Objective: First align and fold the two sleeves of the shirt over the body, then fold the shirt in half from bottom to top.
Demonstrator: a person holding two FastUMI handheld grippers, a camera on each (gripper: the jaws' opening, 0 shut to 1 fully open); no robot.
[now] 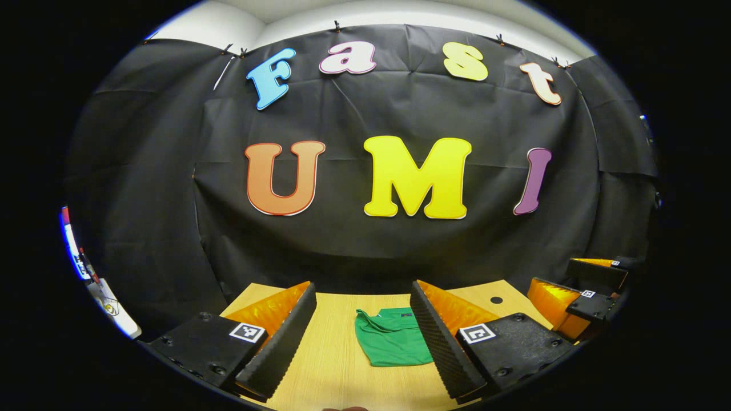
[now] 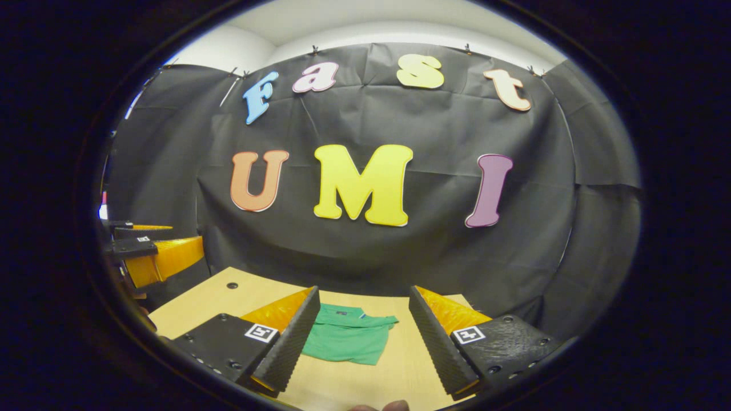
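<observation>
Both jaws spread and empty above the tabletop (image 1: pixel 337 371); shirt (image 1: pixel 391 337) looks compactly folded, so the task seems nearly or wholly done.

We find no readable text on the things here. Small square black-and-white marker tags (image 1: pixel 248 332) sit on the black mounts of the left gripper (image 1: pixel 363 337), and like tags (image 2: pixel 260 333) on the right gripper (image 2: pixel 361 337); they carry coded patterns, not words. A dark tag at the green shirt's (image 2: pixel 342 339) collar is too small to read.
</observation>
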